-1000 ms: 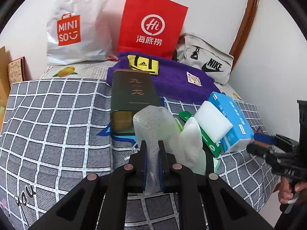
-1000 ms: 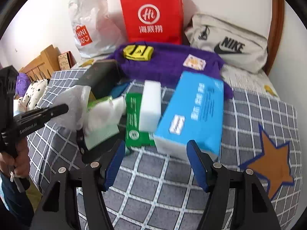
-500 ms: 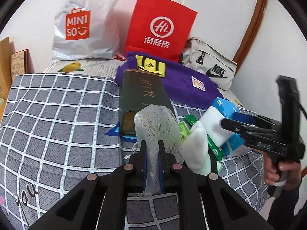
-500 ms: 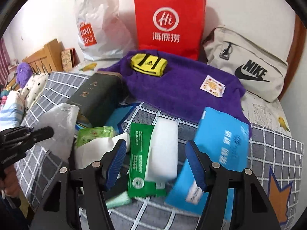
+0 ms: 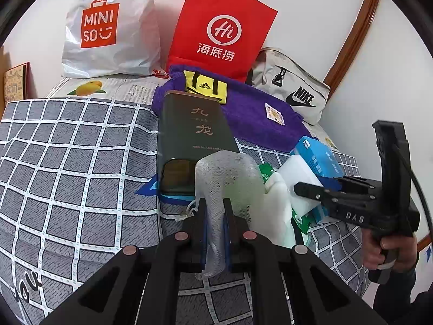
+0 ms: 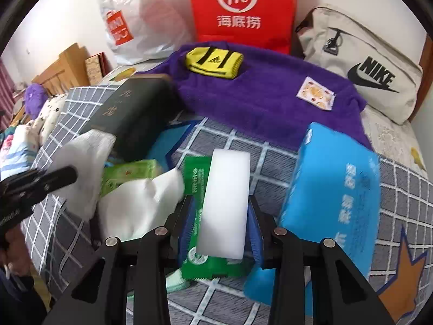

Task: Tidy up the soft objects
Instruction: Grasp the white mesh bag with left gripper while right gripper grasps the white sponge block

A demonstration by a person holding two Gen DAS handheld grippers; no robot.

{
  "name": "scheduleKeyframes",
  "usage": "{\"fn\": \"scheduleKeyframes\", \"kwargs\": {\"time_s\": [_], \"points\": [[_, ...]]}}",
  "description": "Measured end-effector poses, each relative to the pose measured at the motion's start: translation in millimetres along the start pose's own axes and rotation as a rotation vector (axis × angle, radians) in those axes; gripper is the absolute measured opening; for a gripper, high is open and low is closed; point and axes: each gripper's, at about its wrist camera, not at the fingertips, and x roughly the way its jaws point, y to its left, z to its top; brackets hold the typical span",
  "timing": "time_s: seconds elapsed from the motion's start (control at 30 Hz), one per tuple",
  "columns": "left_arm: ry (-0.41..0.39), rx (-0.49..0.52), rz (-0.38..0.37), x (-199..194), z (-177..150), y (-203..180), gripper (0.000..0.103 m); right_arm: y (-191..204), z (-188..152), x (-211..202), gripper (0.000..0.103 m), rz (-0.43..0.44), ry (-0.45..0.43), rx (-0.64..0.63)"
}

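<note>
Pinching a translucent white mesh bag between nearly closed fingers, the left gripper holds the netting upright so that it rises above the fingertips and a short tail hangs below them. Just behind the bag lies a dark green box with gold characters, lengthwise on the grey checked bedspread. To the right of the mesh stands a white cloth, and past it the right gripper reaches in from the side, gripped by a hand. From the right wrist view, the right gripper has its blue pads against both long sides of a white foam block, the fingers narrowed to the block's width, so it appears to clasp it; whether the block is lifted cannot be told. The block sits on top of a green packet, whose lower end shows beneath the fingertips. A blue tissue pack lies tilted just right of the fingers, and the white cloth touches the packet on the left, with a light green packet behind it. Farther back a purple towel carries a yellow Adidas pouch and a small patterned card. Against the wall stand a red paper bag, a white Miniso bag and a beige Nike bag.
</note>
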Motion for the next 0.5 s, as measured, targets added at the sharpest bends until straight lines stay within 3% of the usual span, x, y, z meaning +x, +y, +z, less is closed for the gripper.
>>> {"fn": "scheduleKeyframes", "kwargs": {"time_s": [0.1, 0.17, 0.5], "points": [[0.003, -0.005, -0.003, 2.3, 0.8, 0.7, 0.01, 1.3, 0.4, 3.8, 0.038, -0.011, -0.009, 0.006], [0.003, -0.01, -0.006, 2.5, 1.5, 1.3, 0.01, 1.7, 2.9, 6.3, 0.029, -0.023, -0.011, 0.002], [-0.059, 0.01, -0.026, -21.9, 19.2, -7.0, 0.01, 1.9, 11.4, -37.6, 0.029, -0.009, -0.108, 0.001]]}}
